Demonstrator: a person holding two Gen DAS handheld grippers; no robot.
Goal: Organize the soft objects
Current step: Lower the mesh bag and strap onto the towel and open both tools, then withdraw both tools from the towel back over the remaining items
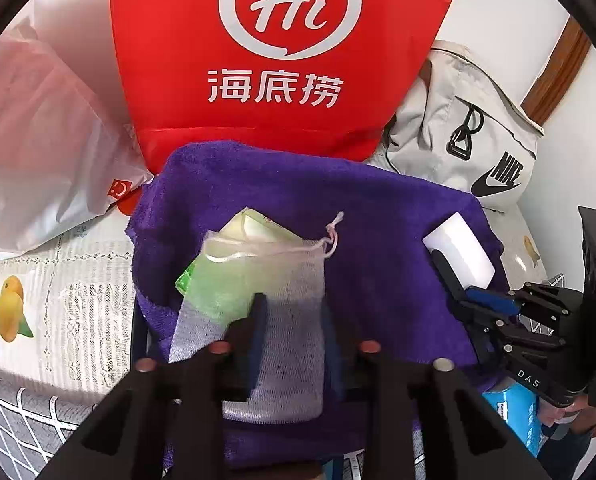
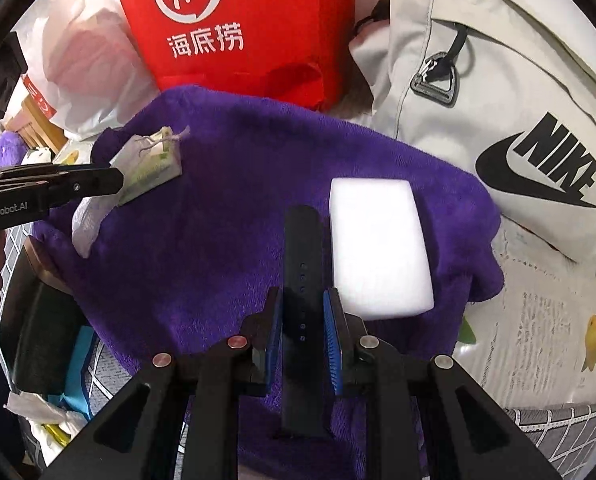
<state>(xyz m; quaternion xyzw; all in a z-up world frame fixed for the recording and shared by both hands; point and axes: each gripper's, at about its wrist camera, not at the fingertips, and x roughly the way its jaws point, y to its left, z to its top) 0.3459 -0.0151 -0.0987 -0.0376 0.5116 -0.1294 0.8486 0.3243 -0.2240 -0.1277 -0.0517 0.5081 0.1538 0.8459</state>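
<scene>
A purple towel [image 1: 378, 216] [image 2: 225, 184] is spread out in front of me. My left gripper [image 1: 289, 320] is shut on a white mesh pouch [image 1: 285, 280] that holds a green soap bar [image 1: 217, 284]; the pouch [image 2: 145, 164] also shows at the left of the right wrist view. My right gripper [image 2: 302, 312] is shut on a black watch strap [image 2: 302, 248], held lengthwise over the towel. A white sponge block [image 2: 380, 248] [image 1: 460, 254] lies on the towel just right of the strap.
A red Haidilao bag [image 1: 285, 52] [image 2: 241, 24] stands behind the towel. A grey Nike backpack [image 2: 498, 92] [image 1: 458, 128] lies at the right, a white plastic bag [image 1: 37, 140] at the left. A lace cloth with a fruit print [image 1: 13, 312] covers the surface.
</scene>
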